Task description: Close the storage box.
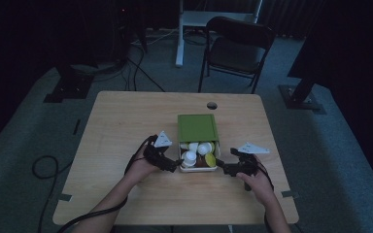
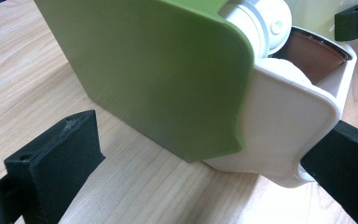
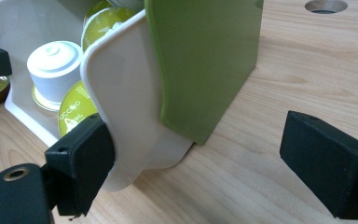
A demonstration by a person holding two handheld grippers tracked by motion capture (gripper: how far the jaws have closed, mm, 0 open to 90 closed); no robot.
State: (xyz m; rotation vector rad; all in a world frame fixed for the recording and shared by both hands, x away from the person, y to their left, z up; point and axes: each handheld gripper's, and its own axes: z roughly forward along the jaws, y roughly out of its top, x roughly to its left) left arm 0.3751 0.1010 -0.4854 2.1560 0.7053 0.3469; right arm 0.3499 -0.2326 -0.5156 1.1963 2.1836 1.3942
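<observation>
Both grippers sit at the near end of the green box (image 1: pixel 196 127) mid-table — left gripper (image 1: pixel 174 165) at one corner of its pulled-out white drawer (image 1: pixel 198 168), right gripper (image 1: pixel 222 168) at the other. Jaws spread wide on each, one jaw touching the drawer, gripping nothing. Coffee capsules (image 1: pixel 190 157) fill the drawer.

Green-sleeved white drawer box (image 1: pixel 197 141), slid open, capsules (image 1: pixel 197 152) inside.

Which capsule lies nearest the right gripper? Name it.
The green-lidded capsule lettered UCCINO, against the drawer wall beside a jaw of the right gripper. The white capsule and other green lids sit deeper in.
</observation>
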